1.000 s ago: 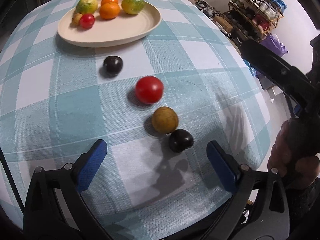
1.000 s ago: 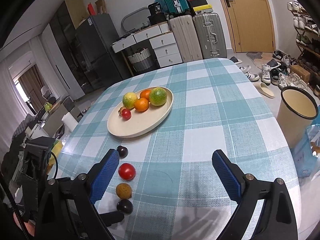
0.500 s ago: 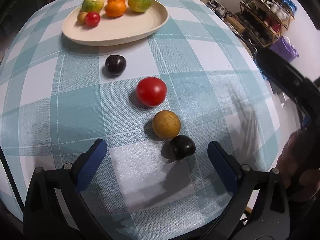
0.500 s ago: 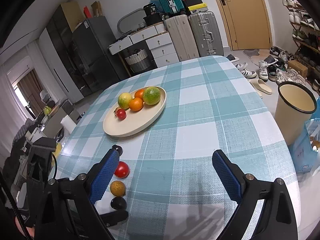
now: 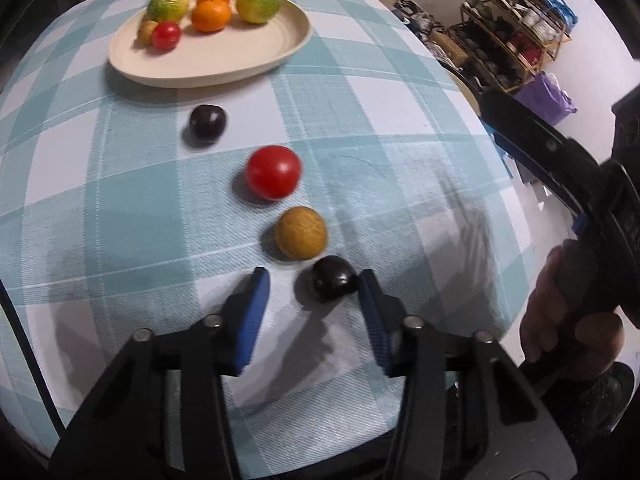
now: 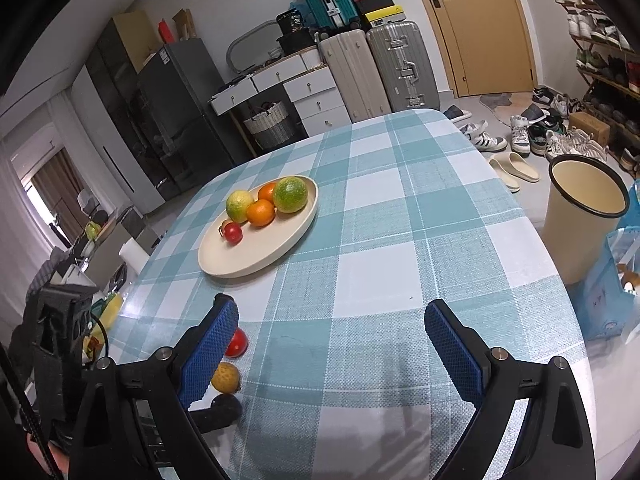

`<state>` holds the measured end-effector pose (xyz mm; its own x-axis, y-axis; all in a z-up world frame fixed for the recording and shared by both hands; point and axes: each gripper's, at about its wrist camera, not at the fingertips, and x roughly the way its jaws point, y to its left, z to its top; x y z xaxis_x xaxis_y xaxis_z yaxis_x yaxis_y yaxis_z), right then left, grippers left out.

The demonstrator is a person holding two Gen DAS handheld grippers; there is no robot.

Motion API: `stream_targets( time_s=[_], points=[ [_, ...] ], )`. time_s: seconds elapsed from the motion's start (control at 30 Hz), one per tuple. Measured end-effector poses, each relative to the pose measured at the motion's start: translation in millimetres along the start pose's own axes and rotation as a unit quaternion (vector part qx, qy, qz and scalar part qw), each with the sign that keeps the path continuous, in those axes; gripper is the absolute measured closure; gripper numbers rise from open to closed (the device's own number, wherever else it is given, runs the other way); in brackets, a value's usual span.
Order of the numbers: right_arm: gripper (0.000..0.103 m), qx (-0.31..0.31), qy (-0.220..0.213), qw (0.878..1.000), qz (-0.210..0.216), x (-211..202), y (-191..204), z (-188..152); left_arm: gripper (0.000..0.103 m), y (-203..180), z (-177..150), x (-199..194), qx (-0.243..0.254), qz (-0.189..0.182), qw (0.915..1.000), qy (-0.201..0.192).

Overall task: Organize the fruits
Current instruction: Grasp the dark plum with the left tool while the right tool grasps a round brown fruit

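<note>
A cream oval plate [image 5: 208, 70] at the table's far side holds two green-yellow citrus, two oranges, a small red fruit and a small tan one. On the checked cloth lie a dark plum [image 5: 207, 121], a red tomato [image 5: 273, 172], a tan round fruit [image 5: 301, 233] and a second dark plum [image 5: 334, 279]. My left gripper [image 5: 314, 280] is closing around this near plum. Its right pad [image 5: 374, 312] touches the plum and the left pad [image 5: 252, 312] stands apart. My right gripper [image 6: 330, 306] hovers open over bare cloth, right of the tomato [image 6: 236, 343].
A person's hand [image 5: 572, 312] holds the right gripper's handle past the table's right edge. A cream bin [image 6: 586, 208], shoes and a blue bag stand on the floor beyond that edge. Suitcases [image 6: 376, 68] and drawers line the far wall.
The left gripper's jaws have come in from wide open to a narrow gap around the near dark plum. The right gripper stays open and has barely shifted.
</note>
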<state>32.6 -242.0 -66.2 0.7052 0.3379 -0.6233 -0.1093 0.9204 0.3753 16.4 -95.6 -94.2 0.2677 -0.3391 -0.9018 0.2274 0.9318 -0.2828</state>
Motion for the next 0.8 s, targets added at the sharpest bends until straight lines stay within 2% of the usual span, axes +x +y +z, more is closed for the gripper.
stream_targets(
  time_s=[0.13, 0.37, 0.47, 0.7, 0.8],
  points=[
    [0.006, -0.001, -0.002, 1.0, 0.0, -2.4, -0.9, -2.1, 0.08, -7.9, -1.0, 1.7, 0.01, -0.011, 0.9999, 0.005],
    [0.006, 0.007, -0.001, 1.0, 0.003, -3.5, -5.1, -4.5, 0.081, -6.2, -3.0, -3.6, 0.015, -0.024, 0.9996, -0.006],
    [0.006, 0.005, 0.001, 1.0, 0.007, -3.8, -4.0, -5.5, 0.081, -0.7, -4.4, -9.3, 0.011, -0.045, 0.9989, -0.01],
    [0.006, 0.004, 0.017, 1.0, 0.024, 2.2, 2.4, -10.4, 0.081, 22.7, -8.9, -38.6, -0.004, -0.052, 0.9976, -0.045],
    [0.006, 0.007, 0.037, 0.998, 0.047, 8.6, 6.4, -16.4, 0.081, 36.7, -7.7, -51.0, -0.015, -0.049, 0.9967, -0.064]
  ],
)
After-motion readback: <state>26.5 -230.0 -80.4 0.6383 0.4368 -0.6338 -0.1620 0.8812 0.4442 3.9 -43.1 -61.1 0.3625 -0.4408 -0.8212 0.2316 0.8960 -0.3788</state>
